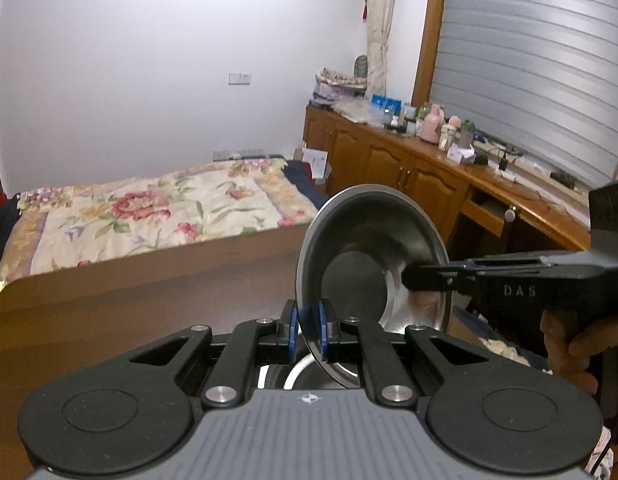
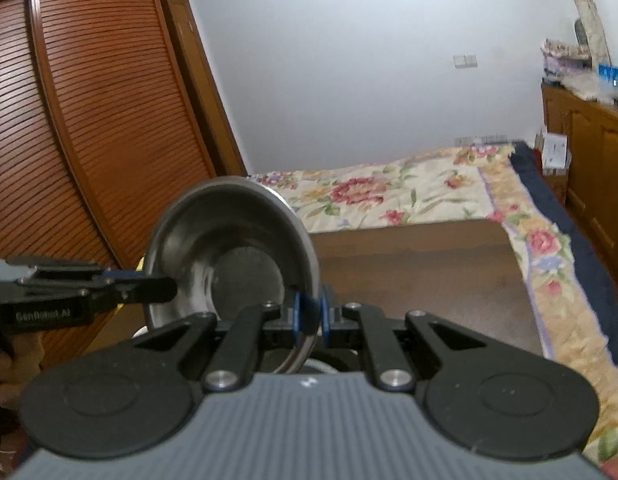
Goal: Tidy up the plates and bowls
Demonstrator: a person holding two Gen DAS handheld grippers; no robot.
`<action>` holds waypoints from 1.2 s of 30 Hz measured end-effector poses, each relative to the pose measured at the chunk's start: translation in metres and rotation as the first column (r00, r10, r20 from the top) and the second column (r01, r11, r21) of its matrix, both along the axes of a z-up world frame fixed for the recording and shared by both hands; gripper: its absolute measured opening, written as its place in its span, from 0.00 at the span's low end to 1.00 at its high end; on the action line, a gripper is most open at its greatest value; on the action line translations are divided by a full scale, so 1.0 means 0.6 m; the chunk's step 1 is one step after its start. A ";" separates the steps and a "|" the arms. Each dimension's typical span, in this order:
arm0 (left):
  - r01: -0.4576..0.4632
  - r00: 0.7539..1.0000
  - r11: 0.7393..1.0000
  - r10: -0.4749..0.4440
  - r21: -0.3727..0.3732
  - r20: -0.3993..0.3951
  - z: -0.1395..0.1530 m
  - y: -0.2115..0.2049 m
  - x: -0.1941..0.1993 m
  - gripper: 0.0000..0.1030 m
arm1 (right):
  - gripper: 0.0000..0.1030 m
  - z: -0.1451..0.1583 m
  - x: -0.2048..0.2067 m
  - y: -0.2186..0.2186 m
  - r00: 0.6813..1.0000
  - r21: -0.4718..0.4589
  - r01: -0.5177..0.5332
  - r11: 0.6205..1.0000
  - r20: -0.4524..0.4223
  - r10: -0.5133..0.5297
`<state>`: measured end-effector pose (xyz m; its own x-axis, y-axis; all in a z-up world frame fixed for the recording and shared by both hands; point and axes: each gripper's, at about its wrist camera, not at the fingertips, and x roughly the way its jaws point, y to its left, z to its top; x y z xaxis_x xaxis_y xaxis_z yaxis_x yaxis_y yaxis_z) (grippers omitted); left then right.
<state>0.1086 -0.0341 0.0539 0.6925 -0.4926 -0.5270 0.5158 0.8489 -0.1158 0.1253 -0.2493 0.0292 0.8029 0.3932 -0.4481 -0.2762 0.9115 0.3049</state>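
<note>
Steel bowl [image 1: 373, 256] held on edge above the table [image 1: 149, 300]: left gripper [image 1: 308, 330] clamps its 6 o'clock rim, right gripper [image 2: 309, 316] the 3 o'clock rim.

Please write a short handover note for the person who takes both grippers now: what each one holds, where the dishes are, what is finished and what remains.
Left gripper: shut on the rim of the steel bowl.
Right gripper: shut on the opposite rim of the same bowl.
Bowl: in the air above the brown table, tipped on edge, with its inside facing both cameras.
Below the grippers a round dish shows only in part.
Done: bowl picked up.
Left: set it down, probably onto that dish, then open both grippers.
</note>
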 end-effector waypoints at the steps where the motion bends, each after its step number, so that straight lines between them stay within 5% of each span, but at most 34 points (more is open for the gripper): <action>1: 0.000 1.000 1.000 0.000 0.005 -0.007 -0.005 -0.001 -0.002 0.11 | 0.11 -0.002 -0.001 0.001 1.000 -0.003 -0.004 1.000 -0.005 0.004; 23: -0.033 0.988 0.999 0.038 0.032 -0.149 -0.113 0.001 -0.008 0.12 | 0.11 -0.076 -0.015 0.029 0.993 -0.067 -0.020 0.998 -0.121 0.012; 36: -0.057 0.991 0.996 0.064 0.067 -0.117 -0.137 -0.011 -0.003 0.15 | 0.13 -0.090 -0.016 0.042 0.998 -0.136 -0.001 0.991 -0.068 -0.009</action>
